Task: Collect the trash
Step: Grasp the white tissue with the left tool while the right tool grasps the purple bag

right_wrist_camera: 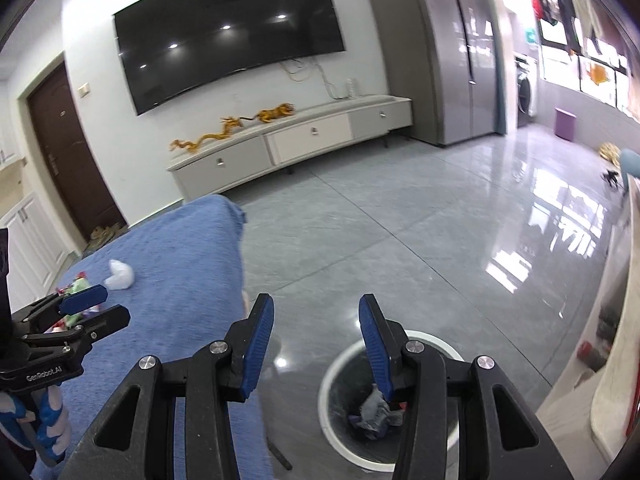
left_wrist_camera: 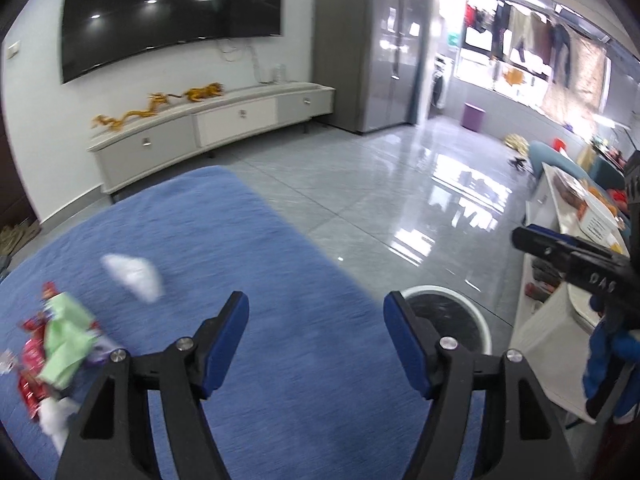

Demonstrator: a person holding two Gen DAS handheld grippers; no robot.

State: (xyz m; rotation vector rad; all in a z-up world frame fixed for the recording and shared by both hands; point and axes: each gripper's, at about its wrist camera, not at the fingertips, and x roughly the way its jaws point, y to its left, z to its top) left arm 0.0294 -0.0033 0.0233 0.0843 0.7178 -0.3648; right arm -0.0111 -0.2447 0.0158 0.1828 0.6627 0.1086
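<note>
Both grippers' fingers (right_wrist_camera: 374, 332) apart, empty.

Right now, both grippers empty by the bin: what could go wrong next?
1. The white wad and the wrapper pile lie well left of the bin; a carry could drop pieces on the floor.
2. The pile is loose and mixed, so one pinch may take only part.
3. The left gripper and right gripper are close together; they could collide.

Right gripper (right_wrist_camera: 316, 336) jaws apart and empty, above white-rimmed bin (right_wrist_camera: 326, 380) holding crumpled trash (right_wrist_camera: 374, 414)
</note>
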